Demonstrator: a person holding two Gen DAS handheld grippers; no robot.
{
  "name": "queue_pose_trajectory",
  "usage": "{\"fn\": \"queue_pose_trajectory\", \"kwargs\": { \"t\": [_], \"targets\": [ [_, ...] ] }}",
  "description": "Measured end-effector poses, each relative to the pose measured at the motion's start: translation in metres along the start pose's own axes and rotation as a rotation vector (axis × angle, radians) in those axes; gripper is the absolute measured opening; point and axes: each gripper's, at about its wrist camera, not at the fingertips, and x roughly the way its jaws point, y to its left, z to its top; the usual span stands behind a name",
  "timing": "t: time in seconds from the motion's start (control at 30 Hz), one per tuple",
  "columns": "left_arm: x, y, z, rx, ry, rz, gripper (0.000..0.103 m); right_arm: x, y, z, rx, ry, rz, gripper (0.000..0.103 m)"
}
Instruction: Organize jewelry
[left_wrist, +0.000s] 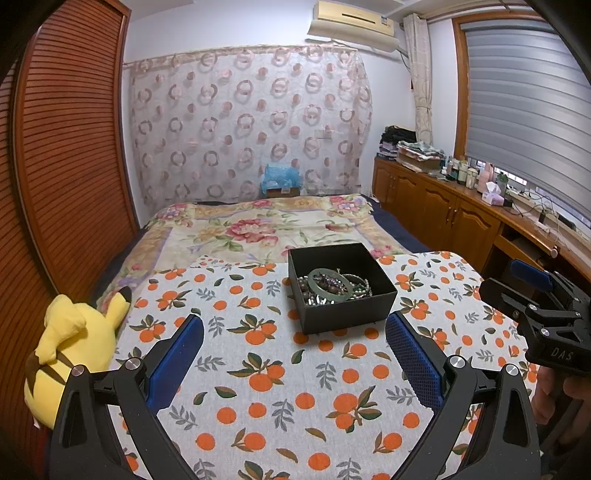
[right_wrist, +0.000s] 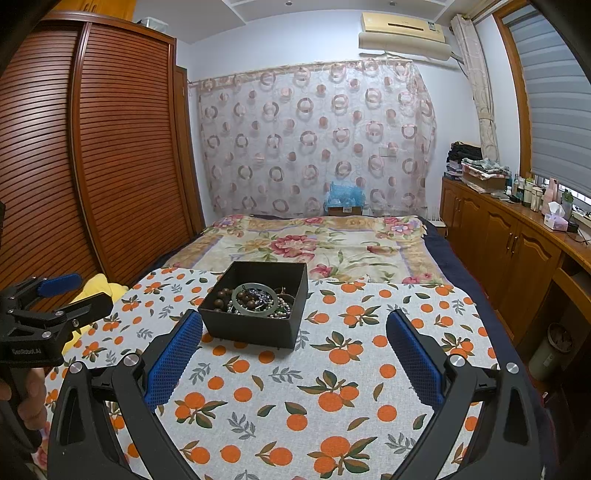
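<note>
Both hand-held grippers hang back over the orange-print counter (left_wrist: 280, 398), and the task's thing sits ahead of them: a black box (left_wrist: 341, 310) just above centre of the left wrist frame, left of centre in the right wrist frame. Inside lies the jewelry (right_wrist: 255, 301), all in one heap, with a pale green bangle (left_wrist: 330, 283) on top of dark wooden beads and pearly strands. Nothing lies loose on the cloth, so this fits a pile waiting to be sorted out or one just gathered in; the pictures don't settle which. Whichever it is, any work in that box wants a steep approach from above, one piece at a time: the bangle is rigid and slippery, the strands look tangled and would drag neighbours along. The left hand-held gripper (left_wrist: 295, 354) is spread wide, holding nothing, aimed slightly left of the box. The right hand-held gripper (right_wrist: 293, 350) is equally wide and bare, its left pad close to the box's near corner. A yellow plush toy (left_wrist: 70, 343) rests at the left edge.
</note>
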Motion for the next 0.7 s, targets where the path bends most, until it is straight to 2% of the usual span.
{"fn": "queue_pose_trajectory", "kwargs": {
  "t": [0.7],
  "targets": [
    [-0.0019, -0.0009, -0.0016, 0.001, -0.003, 0.005, 0.095, -0.0006, -0.0004, -0.0002, 0.001, 0.000, -0.002, 0.100]
  ]
}}
